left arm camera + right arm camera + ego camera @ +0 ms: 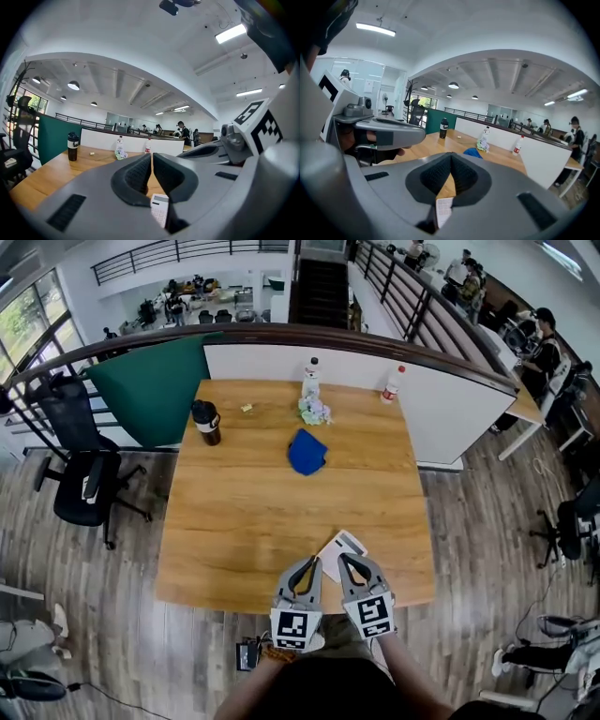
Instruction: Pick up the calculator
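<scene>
The calculator is white and flat, and lies tilted near the front edge of the wooden table. My left gripper and right gripper are side by side at that edge, with their tips at the calculator's near end. Both have their jaws shut with nothing between them. In the left gripper view the calculator shows below the shut left gripper. The right gripper view shows the calculator under the shut right gripper, with the left gripper's body at the left.
A blue cloth lies mid-table. At the far side stand a black bottle, a clear bottle by a crumpled wrapper, and a red-capped bottle. A black office chair stands to the table's left.
</scene>
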Demonstrator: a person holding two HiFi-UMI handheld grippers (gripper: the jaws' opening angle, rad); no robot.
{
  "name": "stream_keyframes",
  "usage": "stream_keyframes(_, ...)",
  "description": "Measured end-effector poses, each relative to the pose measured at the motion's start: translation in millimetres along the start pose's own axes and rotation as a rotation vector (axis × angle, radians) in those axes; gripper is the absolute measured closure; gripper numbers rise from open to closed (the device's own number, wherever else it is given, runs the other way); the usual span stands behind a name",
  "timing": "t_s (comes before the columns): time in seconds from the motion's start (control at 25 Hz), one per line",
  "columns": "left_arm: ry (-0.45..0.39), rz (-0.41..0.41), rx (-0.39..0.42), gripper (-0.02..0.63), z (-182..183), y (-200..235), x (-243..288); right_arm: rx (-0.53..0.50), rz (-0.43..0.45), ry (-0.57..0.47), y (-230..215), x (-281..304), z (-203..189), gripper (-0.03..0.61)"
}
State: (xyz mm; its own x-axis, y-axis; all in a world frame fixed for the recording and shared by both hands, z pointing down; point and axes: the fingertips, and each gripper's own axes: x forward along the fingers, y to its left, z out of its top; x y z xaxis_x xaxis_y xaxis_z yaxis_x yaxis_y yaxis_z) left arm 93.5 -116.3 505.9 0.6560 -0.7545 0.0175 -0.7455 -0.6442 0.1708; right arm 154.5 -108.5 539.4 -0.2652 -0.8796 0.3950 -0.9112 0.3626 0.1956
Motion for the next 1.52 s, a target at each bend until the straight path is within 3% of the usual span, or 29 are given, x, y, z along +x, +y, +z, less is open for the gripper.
stream_keyframes(0.4, 0.088, 0.015, 0.002, 0.584, -32.0, 23.9, 8.9, 0.109, 0.04, 0.111, -31.9, 37.3, -70.5, 0.572)
stream_keyframes(0.6, 0.102, 0.064, -0.001, 0.584, -29.8, 39.8, 21.3, 0.042, 0.093, 0.176, -44.8, 50.6, -100.8, 0.572)
stream_keyframes(0.84, 0.148, 0.067, 0.008, 0.584, -43.4, 35.5, 37.3, -0.032, 0.182, 0.233, -43.5, 61.8, -121.7, 0.571)
stream_keyframes(1.16, 0.226, -0.003, 0.007, 0.584, -71.8, 15.5, 51.3, -0.042, 0.243, 0.332, -49.7, 65.4, -165.7, 0.5)
stream_keyframes(1.52, 0.242, -0.053, 0.03, 0.584, -73.9, -0.8, 53.0, -0.024, 0.213, 0.407, -82.5, 75.7, -202.8, 0.463)
